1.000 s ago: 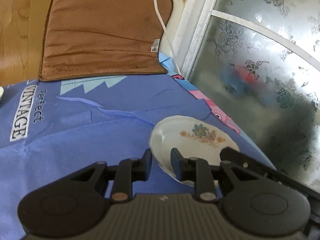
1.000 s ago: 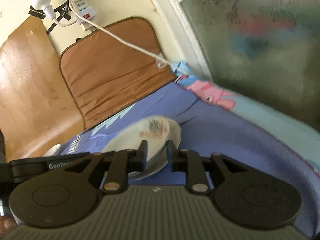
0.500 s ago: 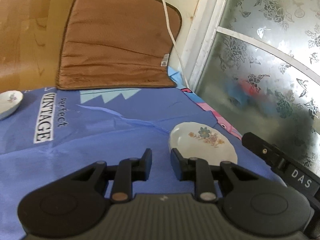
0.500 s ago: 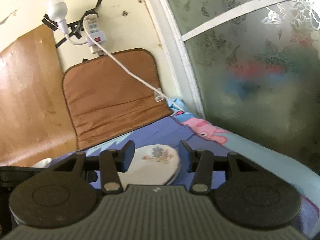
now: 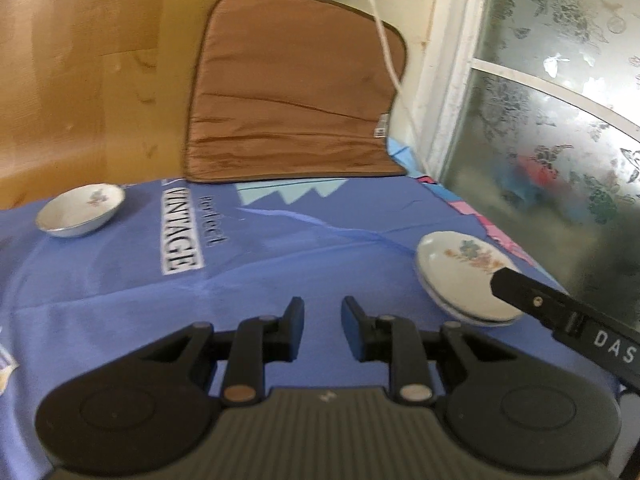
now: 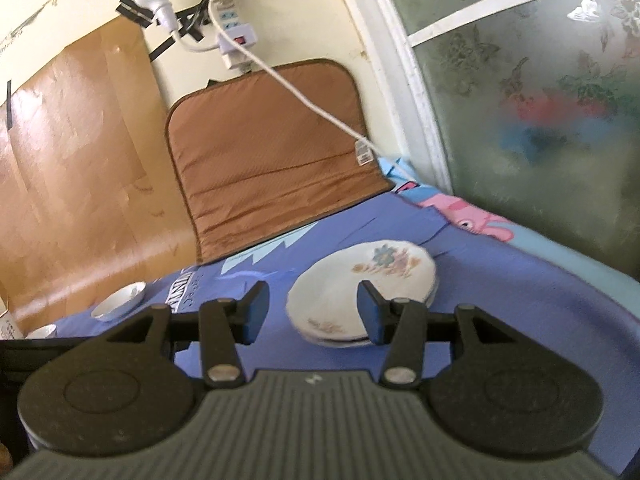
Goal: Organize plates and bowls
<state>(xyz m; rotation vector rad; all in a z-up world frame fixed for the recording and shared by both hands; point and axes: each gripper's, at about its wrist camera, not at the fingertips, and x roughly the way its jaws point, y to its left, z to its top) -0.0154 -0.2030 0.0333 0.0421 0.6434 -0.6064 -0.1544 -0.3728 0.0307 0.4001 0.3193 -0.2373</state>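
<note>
A stack of white floral plates (image 6: 360, 280) lies on the blue cloth (image 6: 520, 280), just beyond my right gripper (image 6: 312, 304), which is open and empty. The stack also shows in the left wrist view (image 5: 460, 272), partly behind the right gripper's body. A small white floral bowl (image 5: 80, 216) sits at the far left; it also shows in the right wrist view (image 6: 120, 300). A second white dish edge (image 6: 42, 330) shows at the far left. My left gripper (image 5: 322, 316) is empty over bare cloth, its jaws a narrow gap apart.
A brown cushion (image 5: 292, 100) leans on the wall at the back. A white power cord (image 6: 312, 108) hangs from a taped power strip (image 6: 234, 36) down to the table corner. A frosted floral window (image 5: 560, 120) bounds the right side. A wooden panel (image 5: 80, 80) stands back left.
My right gripper opened, let go of the plate on the stack and drew back. My left gripper pulled back and swung left, bringing the small bowl into view.
</note>
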